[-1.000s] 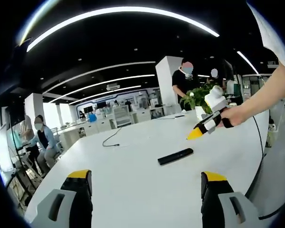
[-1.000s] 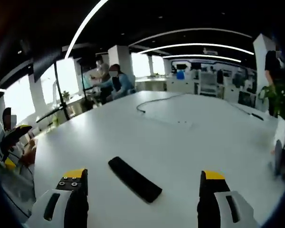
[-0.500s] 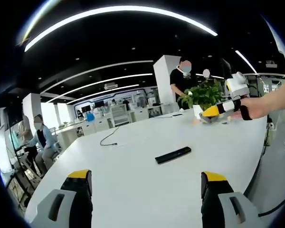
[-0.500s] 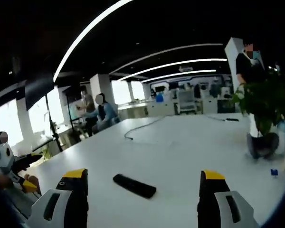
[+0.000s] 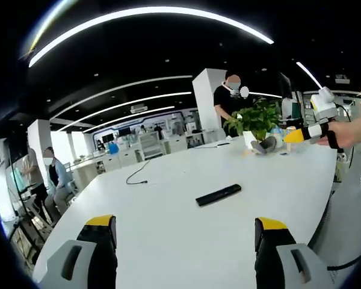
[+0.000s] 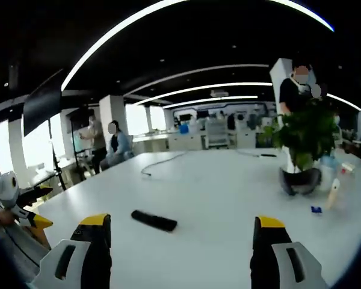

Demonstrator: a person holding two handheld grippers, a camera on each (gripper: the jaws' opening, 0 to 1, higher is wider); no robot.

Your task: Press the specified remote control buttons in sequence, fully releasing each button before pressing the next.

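From my left gripper (image 5: pixel 186 232) I see its 2 yellow-tipped jaws spread wide with nothing between them, above a white table (image 5: pixel 168 241). The black remote control (image 5: pixel 218 195) lies flat on the table ahead, well apart from the jaws and slightly right of centre. At the far right end stands a dark pot (image 5: pixel 263 145) holding a green leafy plant (image 5: pixel 253 119). The right gripper (image 5: pixel 305 132) shows at the far right, held in a hand (image 5: pixel 348 133), its yellow tip beside the pot; I cannot tell its state there. From the right gripper's (image 6: pixel 179 232) own view its 2 jaws are spread and hold nothing, the remote control (image 6: pixel 153 221) lies ahead to the left, and the potted plant (image 6: pixel 304 135) stands to the right. Compared with 1 second ago, that gripper has pulled back from above the remote toward the plant, and the remote looks smaller and farther in its view.
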